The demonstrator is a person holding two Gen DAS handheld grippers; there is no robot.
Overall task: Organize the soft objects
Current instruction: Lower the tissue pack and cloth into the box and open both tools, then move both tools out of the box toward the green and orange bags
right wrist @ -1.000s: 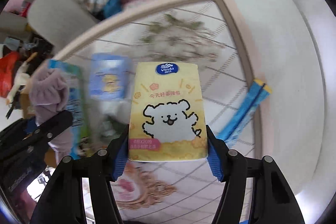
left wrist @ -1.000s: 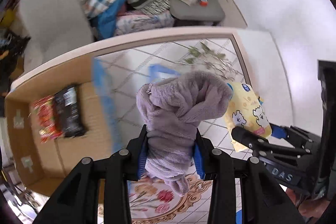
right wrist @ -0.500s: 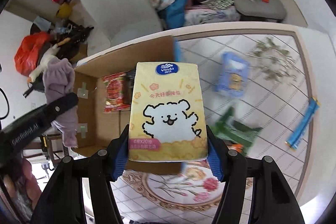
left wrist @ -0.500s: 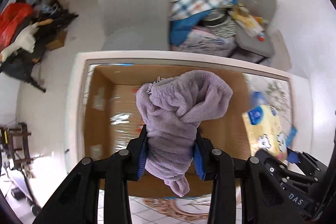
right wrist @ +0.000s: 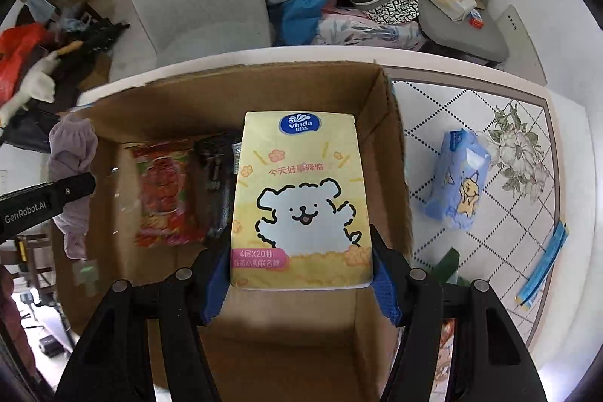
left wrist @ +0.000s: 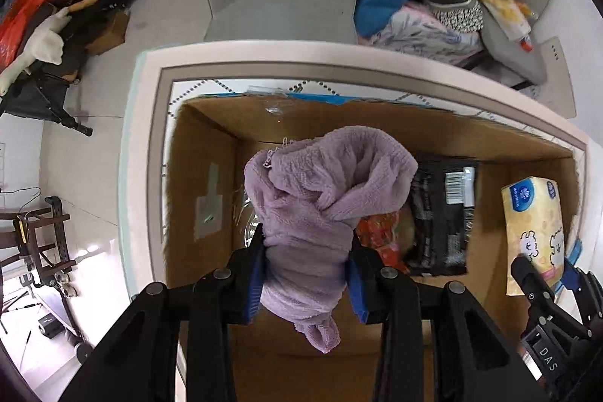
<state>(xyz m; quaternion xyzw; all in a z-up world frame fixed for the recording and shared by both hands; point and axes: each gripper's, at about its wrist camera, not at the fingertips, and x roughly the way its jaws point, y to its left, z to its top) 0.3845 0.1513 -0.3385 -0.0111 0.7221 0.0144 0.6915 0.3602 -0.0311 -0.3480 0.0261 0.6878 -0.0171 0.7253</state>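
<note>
My left claw, low in the centre of its own frame, is clamped on a bunched lilac fleece cloth, which hangs over the open cardboard box on the worktop. In the box, right of the cloth, lie a red snack packet and a black packet. At the far right of that frame my right claw shows with its yellow tissue pack.

From the right wrist, the cloth and the left claw's arm sit at the left edge. My right claw, low centre, grips the yellow tissue pack, printed with a white cartoon dog, by its sides above the box. On the tiled worktop to the right, outside the box, lies a blue tissue pack, and further right a thin blue packet.
</note>
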